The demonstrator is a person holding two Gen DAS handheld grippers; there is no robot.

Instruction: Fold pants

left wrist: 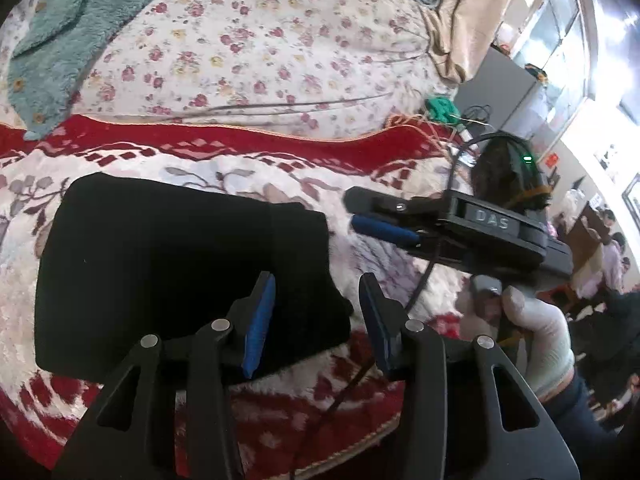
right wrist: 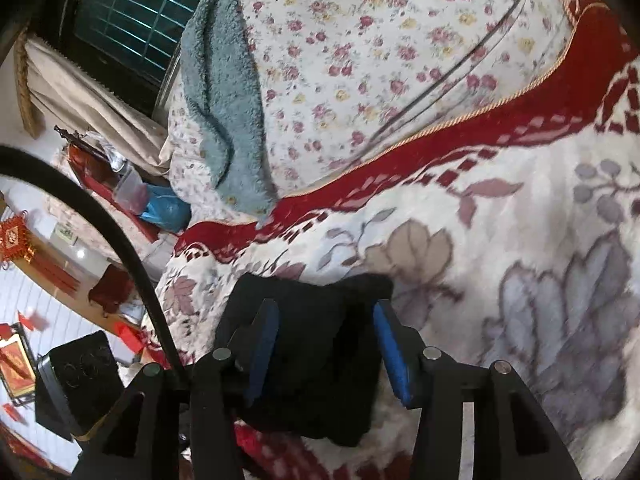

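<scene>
The black pants (left wrist: 176,268) lie folded into a compact rectangle on the red and white floral blanket (left wrist: 280,392). My left gripper (left wrist: 318,312) is open and empty, just above the bundle's right edge. My right gripper (left wrist: 360,216) shows in the left wrist view to the right of the pants, held by a gloved hand (left wrist: 536,344), fingers apart. In the right wrist view the folded pants (right wrist: 320,360) lie below the open right gripper (right wrist: 326,344), which holds nothing.
A pink-flowered sheet (left wrist: 248,48) covers the bed behind the blanket. A teal fluffy towel (left wrist: 68,40) lies at the back left; it also shows in the right wrist view (right wrist: 224,112). Cables and a green connector (left wrist: 440,108) lie at the right. The bed edge and room floor (right wrist: 60,280) are at left.
</scene>
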